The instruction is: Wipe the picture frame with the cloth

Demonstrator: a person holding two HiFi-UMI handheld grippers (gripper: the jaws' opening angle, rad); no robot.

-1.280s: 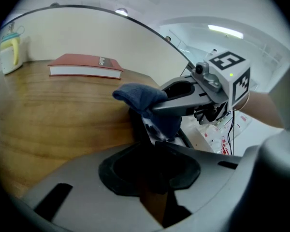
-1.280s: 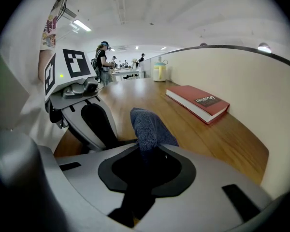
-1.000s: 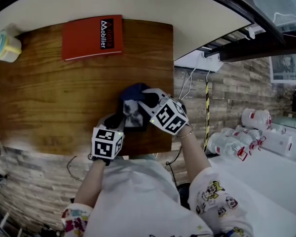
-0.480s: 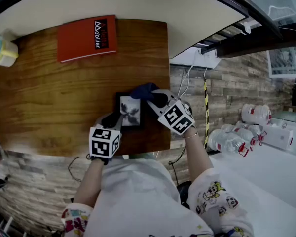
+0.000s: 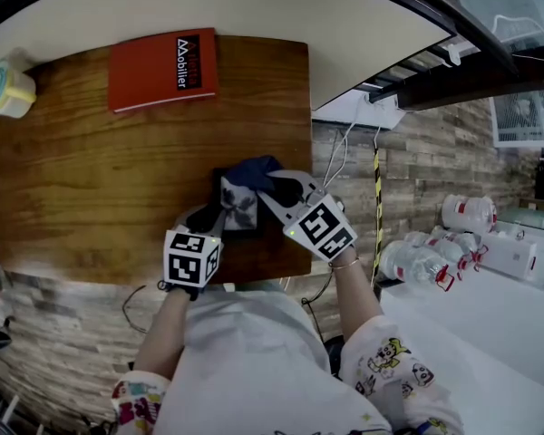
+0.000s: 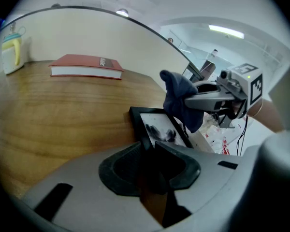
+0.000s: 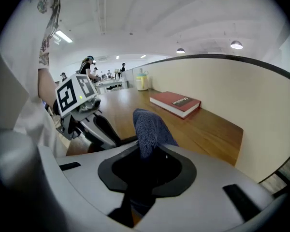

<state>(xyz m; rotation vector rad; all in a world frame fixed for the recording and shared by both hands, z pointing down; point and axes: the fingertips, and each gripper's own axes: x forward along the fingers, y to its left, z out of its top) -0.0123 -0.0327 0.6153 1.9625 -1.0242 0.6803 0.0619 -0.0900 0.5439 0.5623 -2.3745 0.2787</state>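
Frame: the picture frame (image 5: 238, 208) sits on the wooden table (image 5: 118, 170), lower middle of the head view, close to the table's right edge.
Left tongs: the left gripper (image 5: 215, 217) pinches the frame's near edge.
Right tongs: the right gripper (image 5: 274, 187) is clamped on the dark blue cloth (image 5: 252, 170).
Cloth: bunched over the frame's upper right corner; contact unclear.
Elsewhere: a red book (image 5: 163, 69) at upper left and a pale cup (image 5: 9, 87) at the far left edge.

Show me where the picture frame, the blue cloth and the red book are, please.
picture frame (image 6: 159, 129): left gripper view, on the photo inside its black border.
cloth (image 7: 150, 124): right gripper view, on its bunched upper fold.
red book (image 5: 163, 66): head view, on the middle of its cover.
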